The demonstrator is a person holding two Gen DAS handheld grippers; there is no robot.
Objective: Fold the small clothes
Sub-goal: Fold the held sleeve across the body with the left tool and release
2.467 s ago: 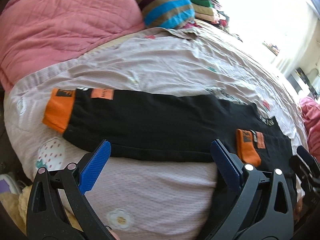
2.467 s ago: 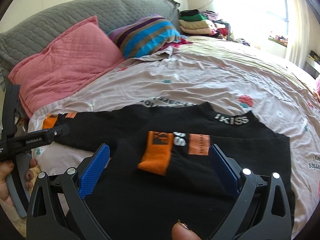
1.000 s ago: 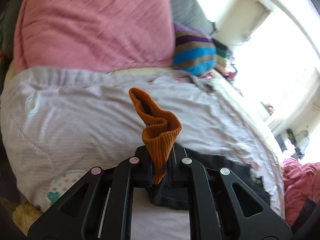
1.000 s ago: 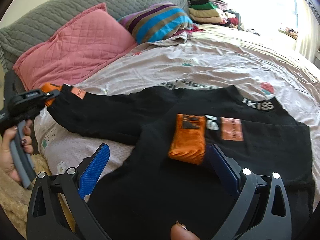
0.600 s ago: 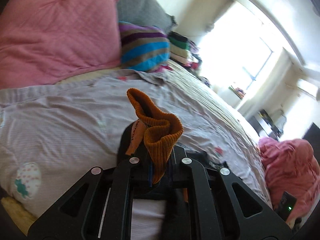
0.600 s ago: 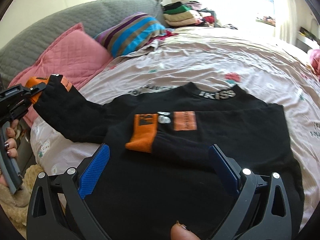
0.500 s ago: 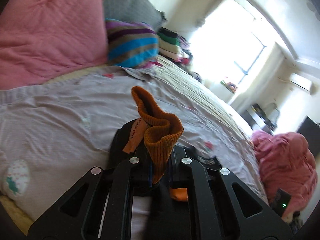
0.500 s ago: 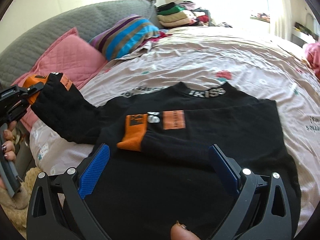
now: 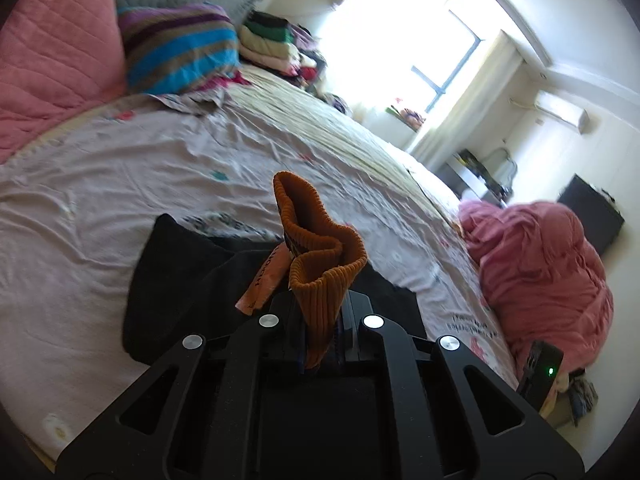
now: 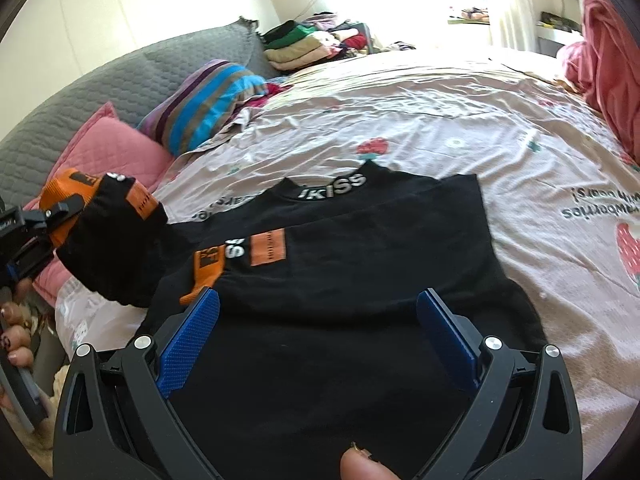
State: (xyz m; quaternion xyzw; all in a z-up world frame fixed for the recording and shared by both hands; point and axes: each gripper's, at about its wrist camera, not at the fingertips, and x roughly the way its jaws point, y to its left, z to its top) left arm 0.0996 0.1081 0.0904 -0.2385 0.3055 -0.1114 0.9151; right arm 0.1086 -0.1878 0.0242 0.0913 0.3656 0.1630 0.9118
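On the bed, over a pale printed sheet [image 10: 460, 128], a small black top [image 10: 360, 280] lies face up with its neckband toward the far side; one sleeve already sits folded across the chest, its orange cuff [image 10: 206, 270] resting on the black cloth near the right gripper's [image 10: 318, 334] nearer blue pad; the other sleeve [image 10: 116, 256] is lifted clear of the sheet at the left of the right wrist view, hanging from the left gripper [image 9: 320, 344], whose jaws are pressed together on that sleeve's ribbed orange cuff [image 9: 320, 264], the cuff bunched and standing up out of the pinch in the left wrist view; the right gripper hovers above the lower body of the top with its jaws spread wide and nothing between them, a fingertip showing at the bottom edge of its view; the step in hand, as I judge it, is the second sleeve fold; the next move calls for carrying the held cuff across over the chest so this sleeve lies flat over or beside the first, then letting go only once the cloth is laid without a twist; the empty gripper could steady the body, or wait for the later fold of the hem up toward the neckband.
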